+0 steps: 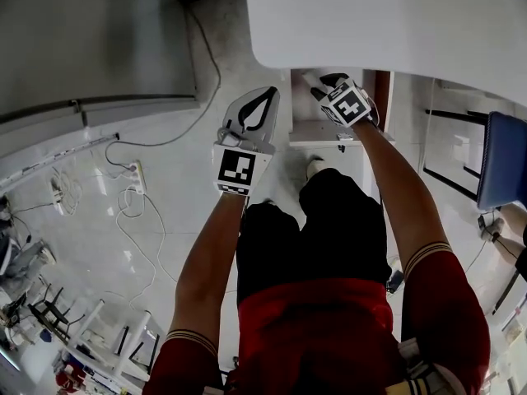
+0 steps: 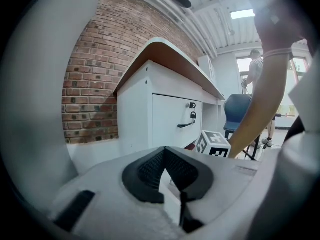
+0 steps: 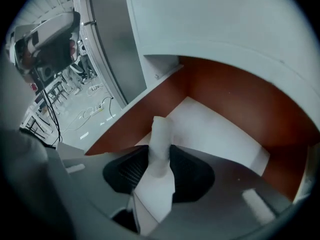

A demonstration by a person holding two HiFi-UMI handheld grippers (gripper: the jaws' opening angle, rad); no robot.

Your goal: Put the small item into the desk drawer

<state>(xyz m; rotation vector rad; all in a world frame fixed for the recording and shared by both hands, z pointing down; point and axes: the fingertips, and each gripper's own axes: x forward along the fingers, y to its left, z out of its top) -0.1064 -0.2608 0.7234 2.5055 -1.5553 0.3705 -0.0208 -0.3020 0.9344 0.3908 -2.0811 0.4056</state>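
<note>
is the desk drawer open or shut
Open: the right gripper view looks straight into the brown-walled desk drawer, showing its white floor.

Right claw (image 1: 324,85) with small item (image 3: 160,151) above open drawer (image 1: 317,132) beneath desk (image 1: 387,15), left claw (image 1: 270,95) leftward

The left tongs (image 1: 268,97) are white, their ribbed pads (image 2: 150,171) black. The right tongs (image 3: 160,170) look grey, with the same black pads. Each carries a cube (image 1: 239,169) of black-and-white square markers. The small item (image 3: 159,139) between the right tongs is plain white. Ahead of them, the drawer (image 3: 235,104) has reddish-brown walls and a white bottom. Ahead of the left tongs are a white desk (image 2: 135,114) with a brown-edged tabletop (image 2: 170,54) and black handle (image 2: 186,125), and a red-brown brick wall (image 2: 90,84) with pale mortar. Behind both tongs are a red shirt (image 1: 329,327) and black trousers (image 1: 338,220). Right of the right tongs is a blue chair (image 1: 502,159).
</note>
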